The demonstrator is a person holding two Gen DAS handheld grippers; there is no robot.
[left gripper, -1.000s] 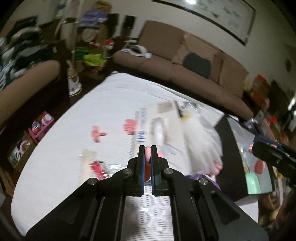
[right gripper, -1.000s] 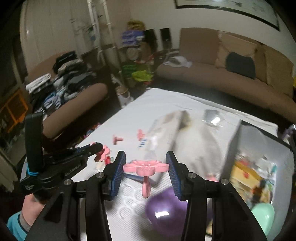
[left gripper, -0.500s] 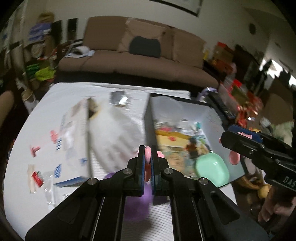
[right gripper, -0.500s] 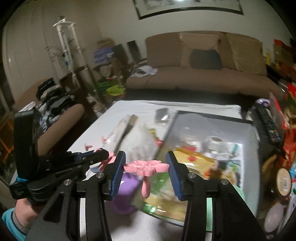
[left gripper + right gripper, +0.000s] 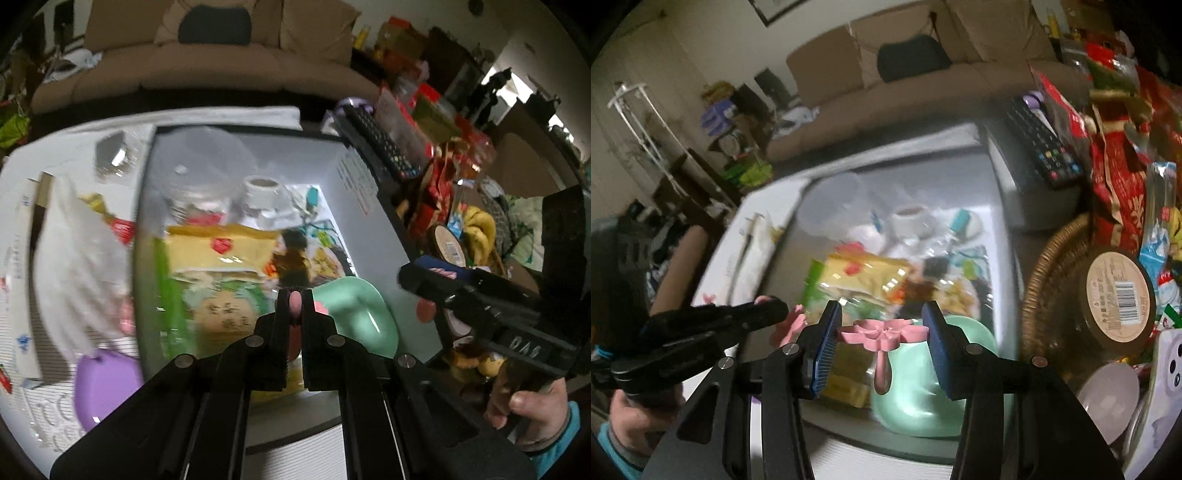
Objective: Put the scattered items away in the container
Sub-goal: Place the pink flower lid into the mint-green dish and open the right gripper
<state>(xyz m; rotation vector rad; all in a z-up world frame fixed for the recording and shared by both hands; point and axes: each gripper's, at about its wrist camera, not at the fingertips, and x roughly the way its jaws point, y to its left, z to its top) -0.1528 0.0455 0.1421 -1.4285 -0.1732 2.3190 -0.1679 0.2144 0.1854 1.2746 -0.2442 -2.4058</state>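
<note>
The container is a grey box (image 5: 356, 192) (image 5: 999, 210) with a dark rim, holding snack packets, a white cup and a mint green case (image 5: 354, 314) (image 5: 916, 391). My left gripper (image 5: 295, 293) is shut on a small pink flower-shaped piece (image 5: 294, 308), edge-on between its fingers, above the box's near end. My right gripper (image 5: 882, 321) is shut on a second pink flower piece (image 5: 886, 334), held flat with its stem hanging down over the mint case. In the other wrist's view, each gripper sits at the side: the right gripper (image 5: 417, 275) and the left gripper (image 5: 768, 314).
A purple case (image 5: 103, 384), a white crumpled bag (image 5: 77, 258) and a long white carton (image 5: 20, 236) lie on the white table left of the box. A black remote (image 5: 1043, 147) rests on its right rim. A wicker basket (image 5: 1049, 280) with a brown-lidded tub (image 5: 1115, 295) stands right.
Both grippers swung right, from above the scattered items on the white table to above the grey box. Each kept its pink piece; the jaws did not move.
</note>
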